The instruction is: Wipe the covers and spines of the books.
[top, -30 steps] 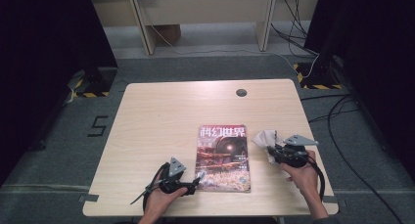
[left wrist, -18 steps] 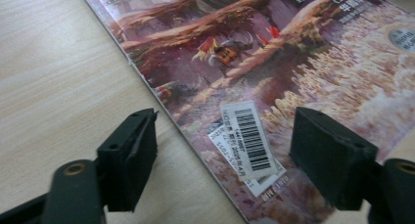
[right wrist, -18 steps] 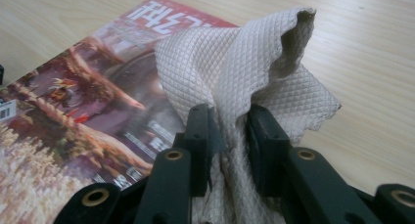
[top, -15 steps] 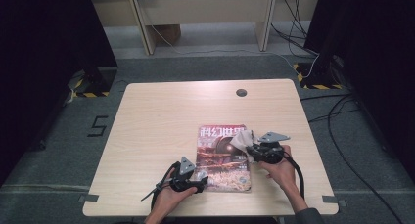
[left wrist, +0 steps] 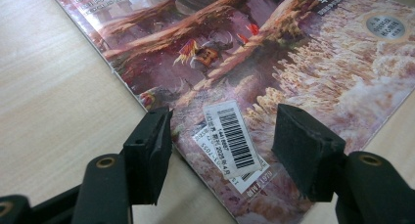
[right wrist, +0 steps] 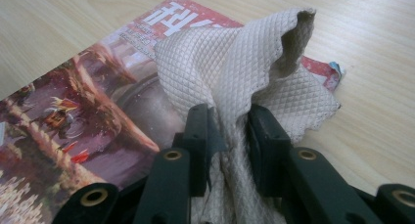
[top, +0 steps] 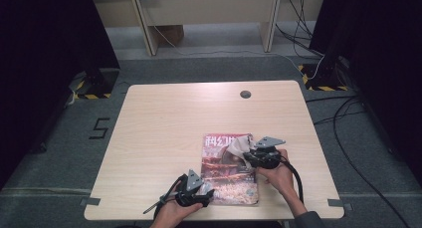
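1. We see the table (top: 164,128), a pale wood-grain top with rounded corners and a small dark round hole (top: 245,94) near its far edge. It stands as in the earlier frames.

2. The magazine (top: 226,180) lies flat on the near right part of the table, in the same place as before. Its cover is glossy, with a red and orange picture, and a white barcode label (left wrist: 236,142) sits near one corner.

3. The right gripper (top: 249,156) has moved since one second ago: then it was beside the right edge of the magazine, now it is over the upper right part of the cover. Its jaws are closed tight on the cloth (right wrist: 244,62), and the hand (top: 278,173) holds it from the near side.

4. The cloth is beige, soft, with a small diamond quilted pattern and a wavy edge. It rises in a fold from the jaws, and part of it lies on the magazine's far corner.

5. The left gripper (left wrist: 222,155) is now at the near left corner of the magazine, closer than before. Its jaws have just been closing; they stand about half open, one on each side of the barcode label, and grip nothing.
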Action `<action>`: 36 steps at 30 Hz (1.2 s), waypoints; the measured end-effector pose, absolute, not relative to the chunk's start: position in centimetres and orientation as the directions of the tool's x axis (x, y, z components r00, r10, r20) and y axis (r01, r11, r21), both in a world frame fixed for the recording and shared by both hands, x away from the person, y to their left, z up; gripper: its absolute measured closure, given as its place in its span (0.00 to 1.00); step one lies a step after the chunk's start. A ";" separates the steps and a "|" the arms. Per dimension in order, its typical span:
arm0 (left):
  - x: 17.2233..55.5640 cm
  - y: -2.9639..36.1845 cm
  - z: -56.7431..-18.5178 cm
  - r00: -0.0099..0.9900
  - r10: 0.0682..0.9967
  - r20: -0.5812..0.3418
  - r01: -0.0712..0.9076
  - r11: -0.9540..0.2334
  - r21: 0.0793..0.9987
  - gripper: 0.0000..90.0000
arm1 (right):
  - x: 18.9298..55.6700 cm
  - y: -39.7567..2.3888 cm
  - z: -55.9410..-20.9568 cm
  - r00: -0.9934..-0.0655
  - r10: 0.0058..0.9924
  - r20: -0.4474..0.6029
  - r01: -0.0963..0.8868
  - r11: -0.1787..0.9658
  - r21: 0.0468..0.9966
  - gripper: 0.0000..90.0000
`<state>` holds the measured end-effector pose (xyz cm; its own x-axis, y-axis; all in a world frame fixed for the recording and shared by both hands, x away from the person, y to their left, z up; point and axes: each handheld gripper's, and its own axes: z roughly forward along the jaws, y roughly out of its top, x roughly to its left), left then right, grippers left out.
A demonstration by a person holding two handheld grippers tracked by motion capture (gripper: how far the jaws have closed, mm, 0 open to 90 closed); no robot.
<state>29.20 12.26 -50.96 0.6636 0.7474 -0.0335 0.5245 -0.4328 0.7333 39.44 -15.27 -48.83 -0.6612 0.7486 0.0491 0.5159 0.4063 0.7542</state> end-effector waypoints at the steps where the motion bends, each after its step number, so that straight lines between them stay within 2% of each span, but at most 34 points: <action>1: 29.1 12.2 -51.0 0.662 0.749 -0.036 0.524 -0.428 0.736 0.43 | 39.4 -15.1 -48.9 -0.663 0.747 0.047 0.518 0.412 0.750 0.80; 14: 29.4 12.4 -51.1 0.652 0.757 -0.045 0.532 -0.415 0.737 0.37 | 40.7 -12.1 -50.2 -0.691 0.723 0.017 0.506 0.466 0.726 0.79; 22: 29.9 12.8 -51.3 0.658 0.749 -0.071 0.543 -0.408 0.734 0.30 | 43.2 -13.8 -50.6 -0.620 0.784 0.013 0.530 0.406 0.745 0.78; 28: 30.0 12.9 -51.4 0.657 0.749 -0.087 0.551 -0.398 0.734 0.29 | 44.7 -15.2 -50.6 -0.577 0.816 -0.010 0.538 0.389 0.748 0.78; 36: 30.0 12.9 -51.4 0.661 0.746 -0.083 0.547 -0.403 0.734 0.29 | 44.7 -15.2 -50.6 -0.581 0.814 -0.019 0.534 0.399 0.745 0.79</action>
<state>30.04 12.92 -51.36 0.6607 0.7461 -0.0829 0.5471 -0.4030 0.7337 44.68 -15.17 -50.55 -0.5812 0.8135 -0.0190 0.5340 0.3989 0.7455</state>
